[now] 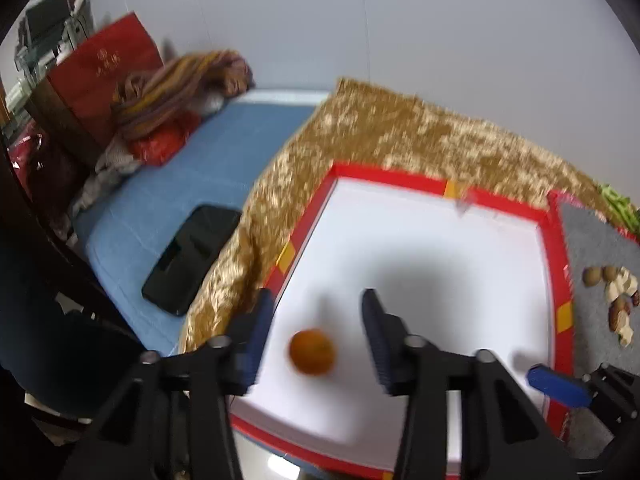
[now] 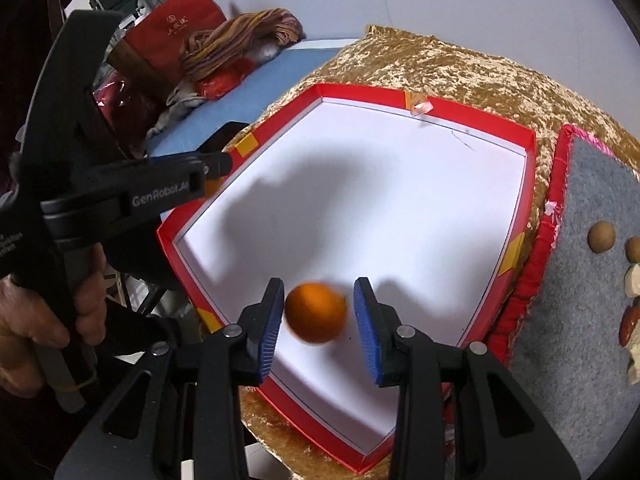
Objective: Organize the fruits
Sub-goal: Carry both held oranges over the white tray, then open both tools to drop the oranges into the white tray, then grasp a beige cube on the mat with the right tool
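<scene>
An orange fruit (image 1: 312,352) lies in a shallow white tray with a red rim (image 1: 400,178), blurred by motion. In the left wrist view my left gripper (image 1: 318,338) is open, its fingers apart on either side of the orange without touching it. In the right wrist view my right gripper (image 2: 316,320) is open, the orange (image 2: 316,312) between its blue pads with a small gap on each side. The tray (image 2: 420,94) sits on a gold cloth (image 2: 460,60). The left gripper's body (image 2: 120,196) shows at the left, over the tray's left rim.
A grey mat (image 2: 584,280) right of the tray holds several small fruits or nuts (image 2: 601,237); they also show in the left wrist view (image 1: 612,292). A black phone (image 1: 192,258) lies on a blue surface (image 1: 180,184) left of the cloth. A red bag (image 1: 100,72) and striped fabric (image 1: 180,84) stand behind.
</scene>
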Demonstrator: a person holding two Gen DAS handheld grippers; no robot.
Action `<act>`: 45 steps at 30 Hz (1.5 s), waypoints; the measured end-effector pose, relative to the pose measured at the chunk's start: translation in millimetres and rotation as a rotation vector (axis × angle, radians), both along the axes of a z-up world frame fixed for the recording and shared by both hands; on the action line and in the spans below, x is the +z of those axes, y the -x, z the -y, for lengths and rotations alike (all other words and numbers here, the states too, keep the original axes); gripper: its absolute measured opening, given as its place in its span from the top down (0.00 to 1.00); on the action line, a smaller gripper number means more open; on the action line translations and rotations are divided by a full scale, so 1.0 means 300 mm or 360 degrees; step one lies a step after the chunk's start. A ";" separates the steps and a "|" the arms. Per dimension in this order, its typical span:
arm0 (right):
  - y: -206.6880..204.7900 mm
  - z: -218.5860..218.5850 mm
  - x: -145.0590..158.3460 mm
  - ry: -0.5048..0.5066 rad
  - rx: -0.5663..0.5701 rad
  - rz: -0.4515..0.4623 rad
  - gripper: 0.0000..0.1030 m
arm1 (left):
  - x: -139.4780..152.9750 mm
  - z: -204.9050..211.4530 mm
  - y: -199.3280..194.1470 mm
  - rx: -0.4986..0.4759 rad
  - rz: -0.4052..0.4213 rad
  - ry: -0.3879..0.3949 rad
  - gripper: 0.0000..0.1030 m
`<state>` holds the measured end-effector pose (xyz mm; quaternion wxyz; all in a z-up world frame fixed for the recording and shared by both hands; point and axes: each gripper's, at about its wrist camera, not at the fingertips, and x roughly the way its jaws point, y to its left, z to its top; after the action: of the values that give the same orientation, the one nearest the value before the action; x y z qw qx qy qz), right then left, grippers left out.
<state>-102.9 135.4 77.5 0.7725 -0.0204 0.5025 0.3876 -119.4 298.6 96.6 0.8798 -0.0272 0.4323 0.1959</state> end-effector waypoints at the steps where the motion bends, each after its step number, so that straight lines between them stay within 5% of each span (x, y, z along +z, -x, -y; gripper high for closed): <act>1: -0.002 0.011 0.013 -0.0013 -0.0013 0.0019 0.59 | 0.014 0.009 0.003 -0.0004 0.0038 -0.0018 0.47; 7: -0.055 0.161 0.106 -0.0118 -0.0182 0.0102 0.51 | 0.107 0.119 0.003 -0.0147 0.0324 -0.0085 0.21; 9: -0.090 0.266 0.135 -0.0143 -0.0329 0.0142 0.48 | 0.127 0.177 -0.003 -0.0210 0.0387 -0.0096 0.21; 13: -0.145 0.449 0.163 -0.0146 -0.0583 0.0183 0.44 | 0.161 0.344 -0.019 -0.0294 0.0486 -0.0243 0.00; 25: -0.193 0.912 0.146 -0.0195 -0.1073 0.0076 0.44 | 0.110 0.632 -0.079 -0.0586 0.0428 -0.0198 0.00; 45: -0.188 1.024 0.102 -0.0097 -0.1099 -0.0014 0.44 | 0.050 0.723 -0.137 -0.0634 0.0280 -0.0224 0.00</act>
<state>-46.4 -171.9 108.1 0.8561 0.1757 0.4714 0.1182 -78.2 81.7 111.7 0.9351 0.1033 0.3361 0.0449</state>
